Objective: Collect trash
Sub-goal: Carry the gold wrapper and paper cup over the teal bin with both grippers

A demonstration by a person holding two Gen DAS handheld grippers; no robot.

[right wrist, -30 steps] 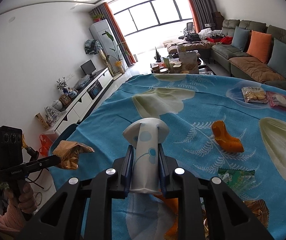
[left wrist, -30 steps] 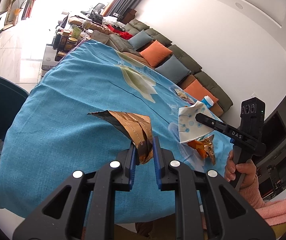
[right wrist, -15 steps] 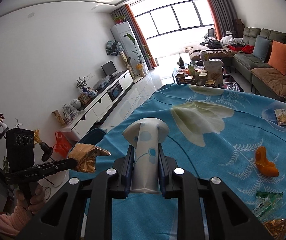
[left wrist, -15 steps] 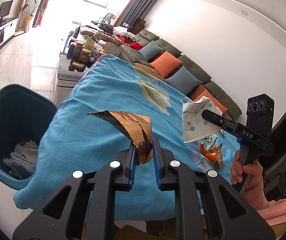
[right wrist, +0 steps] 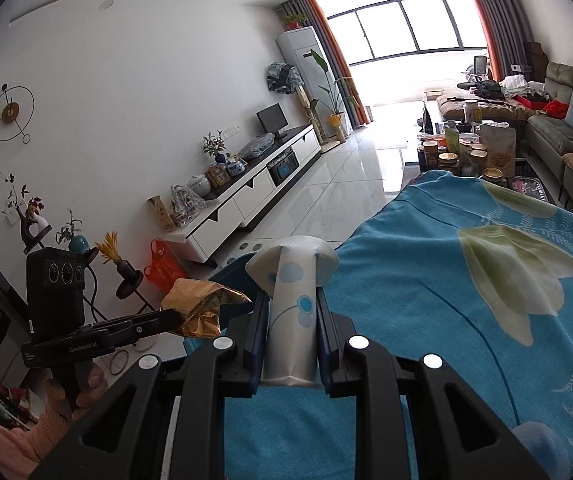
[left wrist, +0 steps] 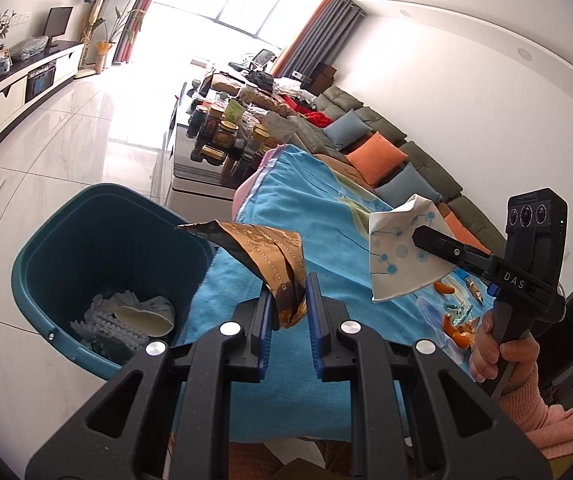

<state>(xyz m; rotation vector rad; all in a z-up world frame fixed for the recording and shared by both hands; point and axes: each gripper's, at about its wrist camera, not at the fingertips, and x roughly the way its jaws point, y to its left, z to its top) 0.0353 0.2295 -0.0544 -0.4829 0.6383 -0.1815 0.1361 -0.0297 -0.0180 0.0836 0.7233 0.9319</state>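
My left gripper (left wrist: 287,300) is shut on a crumpled gold-brown foil wrapper (left wrist: 264,254), held in the air over the table's left edge, close to a teal bin (left wrist: 66,248) on the floor. The bin holds white trash. My right gripper (right wrist: 291,322) is shut on a flattened white paper cup with blue dots (right wrist: 290,312), above the blue tablecloth (right wrist: 466,280). In the left wrist view the cup (left wrist: 400,252) hangs to the right. In the right wrist view the wrapper (right wrist: 200,308) shows at the left, with the bin's rim (right wrist: 232,270) behind the cup.
Orange peel and small wrappers (left wrist: 456,316) lie on the cloth at the right. A low table with jars (left wrist: 222,136) stands beyond the bin. A sofa with cushions (left wrist: 382,152) runs along the right wall. A white TV cabinet (right wrist: 246,196) lines the left wall.
Both grippers have swung left toward the table's edge with their trash still gripped. The teal bin has come fully into the left wrist view.
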